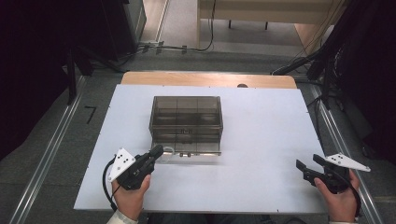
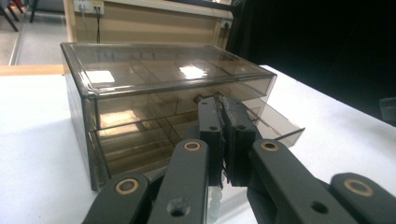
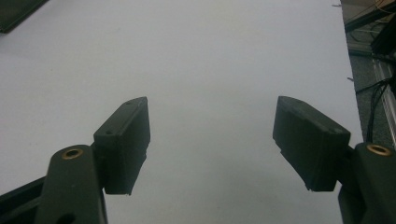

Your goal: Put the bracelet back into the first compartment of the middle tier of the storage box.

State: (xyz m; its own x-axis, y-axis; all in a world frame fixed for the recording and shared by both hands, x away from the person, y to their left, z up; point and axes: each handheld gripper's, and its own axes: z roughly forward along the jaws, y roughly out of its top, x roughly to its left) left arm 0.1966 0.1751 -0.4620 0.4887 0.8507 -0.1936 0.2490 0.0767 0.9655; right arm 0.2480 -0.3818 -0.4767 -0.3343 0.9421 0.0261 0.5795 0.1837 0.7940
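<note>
Left hand-held gripper point(image 1: 158, 151) closed at drawer box point(image 1: 186, 122); right hand-held gripper point(image 1: 309, 164) spread.

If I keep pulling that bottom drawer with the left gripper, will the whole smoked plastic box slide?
Probably. The drawer box looks like thin, light plastic on a smooth white table, so it may skid toward you. The left gripper is shut at the open bottom drawer; the open right gripper could brace it.

A smoky, see-through plastic drawer box point(image 1: 186, 122) is sitting upright near the middle of the white tabletop point(image 1: 261, 140). Inner dividers are showing through its flat top. Its lowest drawer point(image 2: 275, 122) is sticking out toward the person, partly open.
</note>
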